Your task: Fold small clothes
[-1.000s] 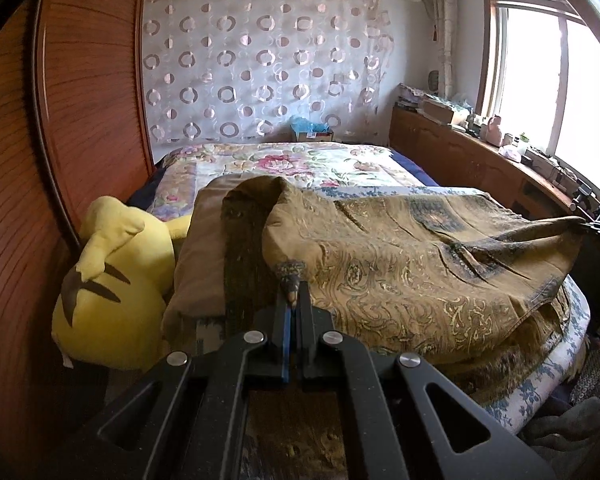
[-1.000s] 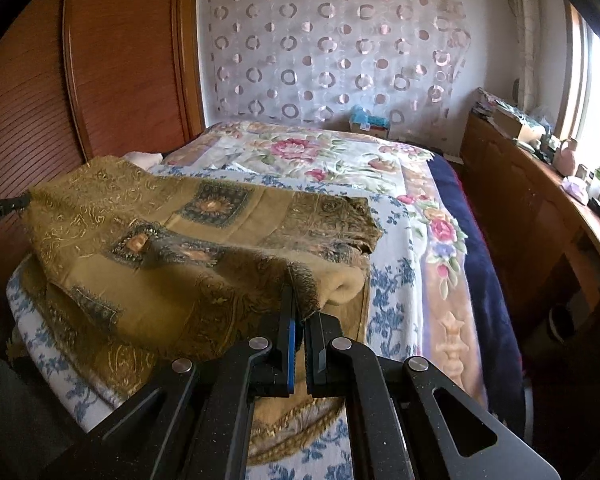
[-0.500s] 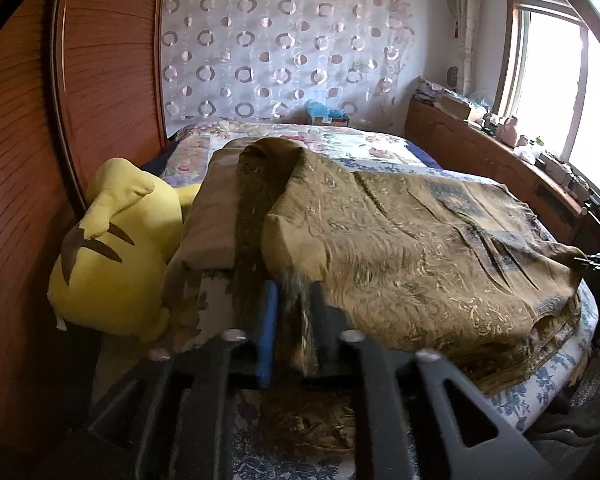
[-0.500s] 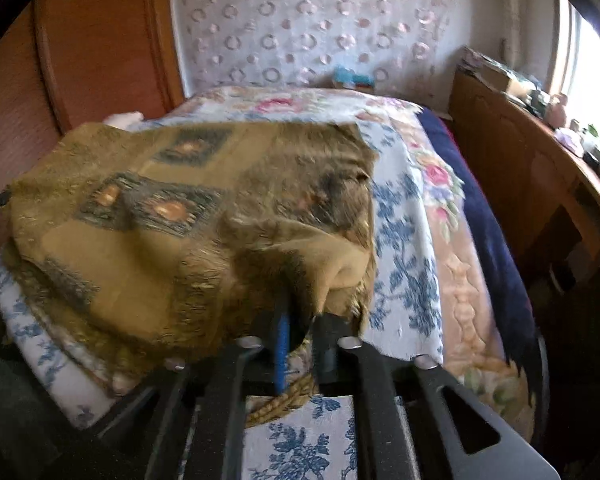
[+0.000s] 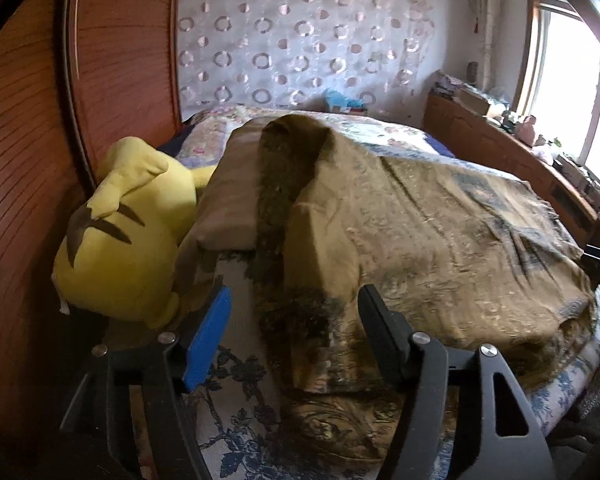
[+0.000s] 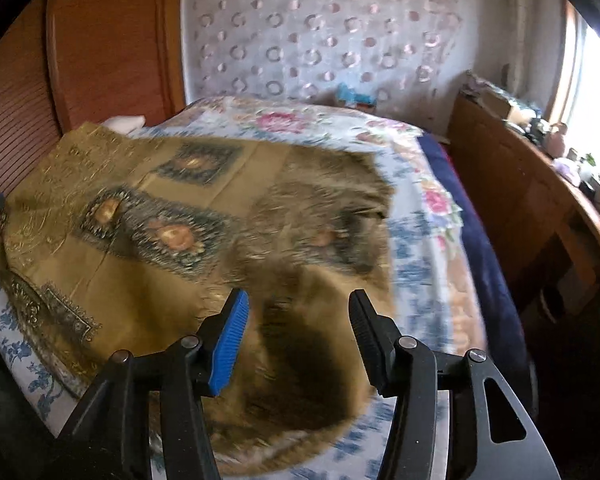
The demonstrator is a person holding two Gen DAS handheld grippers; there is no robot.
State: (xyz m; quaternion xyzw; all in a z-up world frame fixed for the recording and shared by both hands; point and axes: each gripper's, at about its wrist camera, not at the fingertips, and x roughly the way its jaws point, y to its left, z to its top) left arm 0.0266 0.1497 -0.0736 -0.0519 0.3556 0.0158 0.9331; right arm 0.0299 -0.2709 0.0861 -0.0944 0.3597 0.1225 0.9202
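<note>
The bed (image 5: 236, 412), under a blue-flowered sheet and a pink-flowered quilt, stretched away ahead of both claws toward the ring-patterned curtain (image 5: 300, 40). Over its near end lay the folded olive-gold patterned cloth (image 5: 440, 240), doubled on itself, with a fringed edge running up its left side in the left wrist view. Seen from the right wrist, the same cloth (image 6: 160, 208) spread ahead and to the left of that claw, its near corner blurred.

To the left of the left gripper (image 5: 294, 306) a yellow plush toy (image 5: 120, 240) leaned against the wooden wardrobe (image 5: 28, 140), touching a tan pillow (image 5: 232, 200) that sat partly under the cloth. A wooden sideboard (image 6: 520, 184) ran along the right of the bed beneath the window.

The left gripper's jaws had just been opening and stood apart, the cloth's folded corner lying loose between them, untouched by the pads. The right gripper (image 6: 298, 306) had likewise just been opening; its jaws stood wide, with the cloth below and between them, released.
</note>
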